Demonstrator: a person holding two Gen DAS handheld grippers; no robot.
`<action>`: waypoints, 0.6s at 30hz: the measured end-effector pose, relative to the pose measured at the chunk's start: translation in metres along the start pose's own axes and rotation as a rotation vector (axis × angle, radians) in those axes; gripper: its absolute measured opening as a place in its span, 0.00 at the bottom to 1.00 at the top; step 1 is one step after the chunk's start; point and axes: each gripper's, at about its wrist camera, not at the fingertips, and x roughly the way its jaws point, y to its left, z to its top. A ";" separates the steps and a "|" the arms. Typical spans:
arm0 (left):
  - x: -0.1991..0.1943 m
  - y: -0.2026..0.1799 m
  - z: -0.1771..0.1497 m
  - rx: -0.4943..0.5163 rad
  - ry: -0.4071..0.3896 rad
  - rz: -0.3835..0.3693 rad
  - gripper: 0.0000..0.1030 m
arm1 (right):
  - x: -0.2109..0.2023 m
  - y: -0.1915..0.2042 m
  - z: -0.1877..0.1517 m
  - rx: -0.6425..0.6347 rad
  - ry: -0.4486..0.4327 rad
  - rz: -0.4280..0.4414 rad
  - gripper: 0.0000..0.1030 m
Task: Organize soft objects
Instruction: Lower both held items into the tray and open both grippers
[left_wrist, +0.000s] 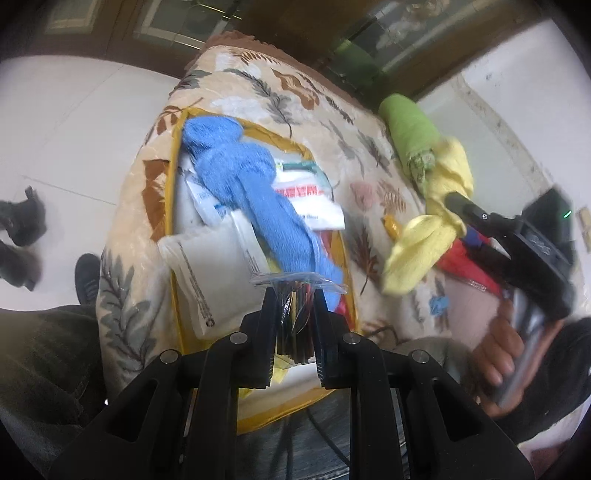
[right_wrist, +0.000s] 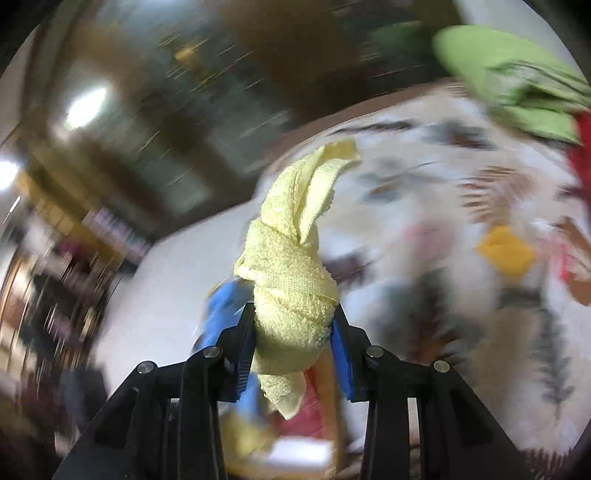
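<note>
My left gripper (left_wrist: 294, 295) is shut on a clear plastic packet (left_wrist: 295, 317) of dark thin items and holds it over the yellow-rimmed basket (left_wrist: 173, 177). A blue knotted towel (left_wrist: 255, 188) lies in the basket on white packets. My right gripper (right_wrist: 293, 321) is shut on a yellow knotted towel (right_wrist: 291, 280) and holds it above the bed; it also shows in the left wrist view (left_wrist: 436, 218). A green rolled towel (left_wrist: 410, 129) lies on the floral blanket (left_wrist: 332, 110) at the far right, and shows in the right wrist view (right_wrist: 517, 81).
A red cloth (left_wrist: 469, 266) lies under the right gripper. A small orange-yellow item (right_wrist: 506, 251) sits on the blanket. White floor (left_wrist: 74, 129) surrounds the bed; black shoes (left_wrist: 22, 221) stand at the left. The right wrist view is motion-blurred.
</note>
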 end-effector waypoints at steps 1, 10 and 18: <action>0.004 -0.003 -0.003 0.021 0.013 0.018 0.16 | 0.011 0.013 -0.008 -0.057 0.046 -0.014 0.36; 0.031 -0.011 -0.015 0.081 0.093 0.139 0.16 | 0.059 0.037 -0.053 -0.183 0.288 -0.225 0.37; 0.039 -0.010 -0.017 0.064 0.136 0.111 0.20 | 0.051 0.027 -0.065 -0.117 0.278 -0.258 0.52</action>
